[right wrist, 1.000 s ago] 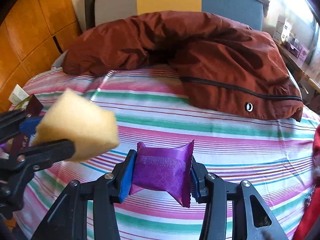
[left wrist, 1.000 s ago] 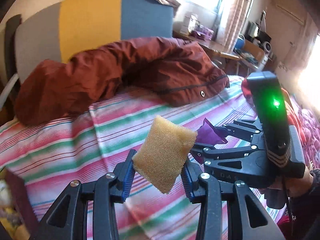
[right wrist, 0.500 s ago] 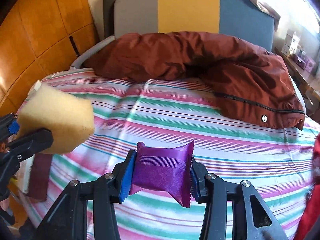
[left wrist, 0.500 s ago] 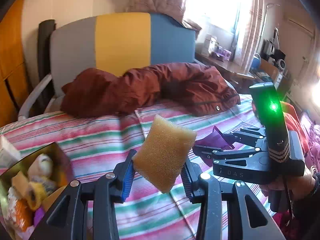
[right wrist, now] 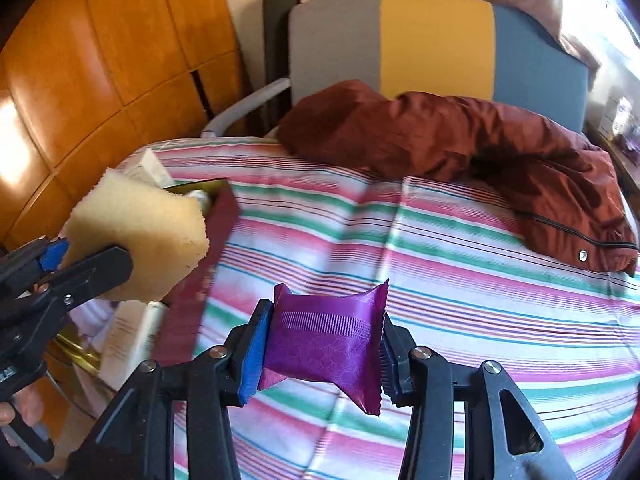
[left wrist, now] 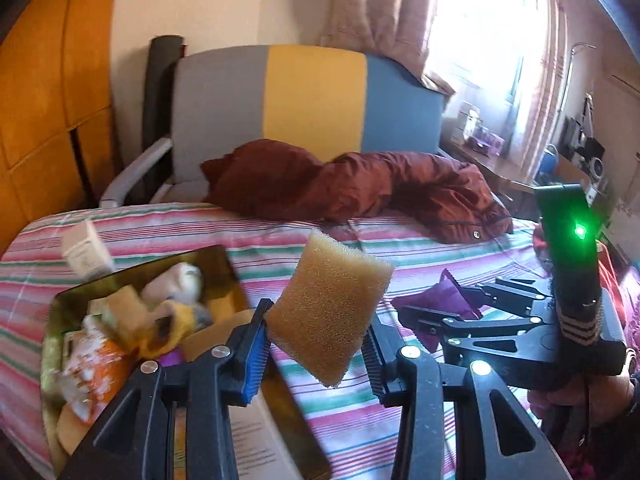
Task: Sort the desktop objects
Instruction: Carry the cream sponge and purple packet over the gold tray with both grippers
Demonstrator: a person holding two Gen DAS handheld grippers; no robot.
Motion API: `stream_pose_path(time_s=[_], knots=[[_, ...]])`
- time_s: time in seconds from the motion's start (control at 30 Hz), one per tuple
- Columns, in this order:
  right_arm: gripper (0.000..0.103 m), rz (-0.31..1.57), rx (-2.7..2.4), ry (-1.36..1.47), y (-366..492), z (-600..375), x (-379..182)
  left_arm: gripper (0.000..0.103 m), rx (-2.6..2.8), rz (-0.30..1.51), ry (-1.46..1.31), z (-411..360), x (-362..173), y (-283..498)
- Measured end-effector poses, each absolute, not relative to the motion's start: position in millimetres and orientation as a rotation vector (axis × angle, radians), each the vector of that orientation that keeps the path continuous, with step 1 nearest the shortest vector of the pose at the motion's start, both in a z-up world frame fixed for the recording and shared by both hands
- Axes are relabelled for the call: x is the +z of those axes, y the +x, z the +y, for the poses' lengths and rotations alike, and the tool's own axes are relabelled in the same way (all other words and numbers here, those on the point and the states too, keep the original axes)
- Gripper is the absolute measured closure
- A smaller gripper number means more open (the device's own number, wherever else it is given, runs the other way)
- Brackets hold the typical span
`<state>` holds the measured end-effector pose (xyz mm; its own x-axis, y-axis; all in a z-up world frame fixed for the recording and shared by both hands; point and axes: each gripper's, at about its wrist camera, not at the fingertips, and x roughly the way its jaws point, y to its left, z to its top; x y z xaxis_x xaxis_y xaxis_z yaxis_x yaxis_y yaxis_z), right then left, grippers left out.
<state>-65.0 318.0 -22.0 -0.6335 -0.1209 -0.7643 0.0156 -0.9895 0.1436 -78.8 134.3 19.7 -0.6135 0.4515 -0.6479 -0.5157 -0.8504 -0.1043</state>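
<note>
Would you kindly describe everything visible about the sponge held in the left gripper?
The sponge is a thick, roughly rectangular block of yellow-tan, open-pored foam with rounded corners. The left gripper pinches it at its sides, denting it slightly, so it hangs tilted in the air with one corner pointing down. It touches only the gripper's pads, above the striped bedsheet and beside the open box of small items.

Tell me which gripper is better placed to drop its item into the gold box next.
Left, probably. The left gripper, shut on the sponge, sits right beside the gold box of odds and ends. The right gripper, shut on the purple packet, hangs over the striped bed sheet, farther from the box.
</note>
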Motion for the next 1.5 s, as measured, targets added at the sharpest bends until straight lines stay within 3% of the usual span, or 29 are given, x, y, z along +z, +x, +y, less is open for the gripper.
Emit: stream_pose_path(time_s=[0.67,1.0,1.5], knots=[[0.055,-0.178,-2.628,1.208,-57,210,-12,0.061,2.579,0.011,-0.984,31,5,-57],[0.055,-0.127,-2.56,1.24,-51,171,-26,0.061,2.623,-0.138,-1.026,-30,-8,-49],[0.055,-0.082,-2.531,1.262,-100,131,-33,0.061,2.547,-0.086,-1.109,-9,-48,-56]])
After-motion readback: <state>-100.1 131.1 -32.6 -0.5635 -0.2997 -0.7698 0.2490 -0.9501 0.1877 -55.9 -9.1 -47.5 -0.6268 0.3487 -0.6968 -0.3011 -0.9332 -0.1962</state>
